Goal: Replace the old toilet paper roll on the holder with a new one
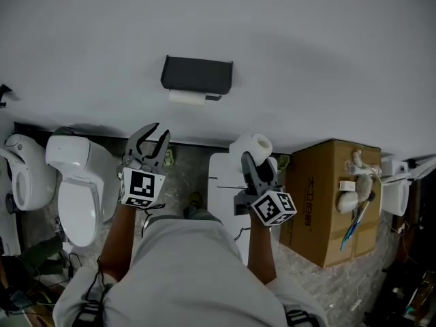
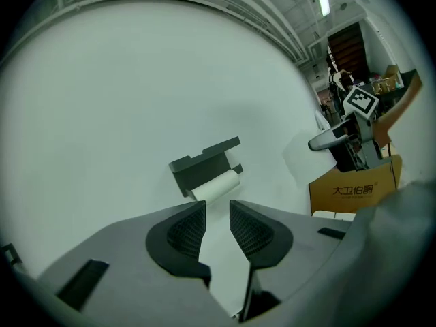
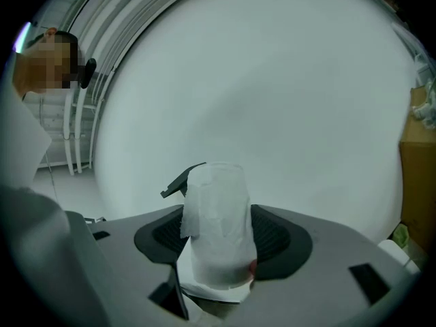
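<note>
Left tongs (image 1: 155, 136) (image 2: 216, 213): jaws stand partly apart, a narrow gap between the pads, with nothing in that gap. In the left gripper view the gap lines up just below the holder (image 2: 204, 165), which is mounted on the white wall (image 2: 122, 101).

Right tongs (image 1: 251, 163) (image 3: 218, 234): jaws are closed on the new roll (image 1: 255, 144) (image 3: 216, 213). The roll stands upright between the pads, its upper end rising clear above them. A loose edge of paper hangs down on its left side in the right gripper view.

Holder (image 1: 197, 73): a dark, box-shaped cover fixed to the wall (image 1: 306, 46), above and between the two tongs in the head view. The old roll (image 1: 187, 97) (image 2: 216, 184) sits directly under the cover, white and slim, lying horizontal. Both tongs are well apart from the holder.

Surroundings:
- A white toilet (image 1: 78, 182) stands on the floor to the left of the left tongs.
- A cardboard box (image 1: 327, 196) (image 2: 354, 189) stands to the right of the right tongs, with small white items on its top.
- The marker cube (image 1: 274, 208) of the right tongs faces up in the head view.
</note>
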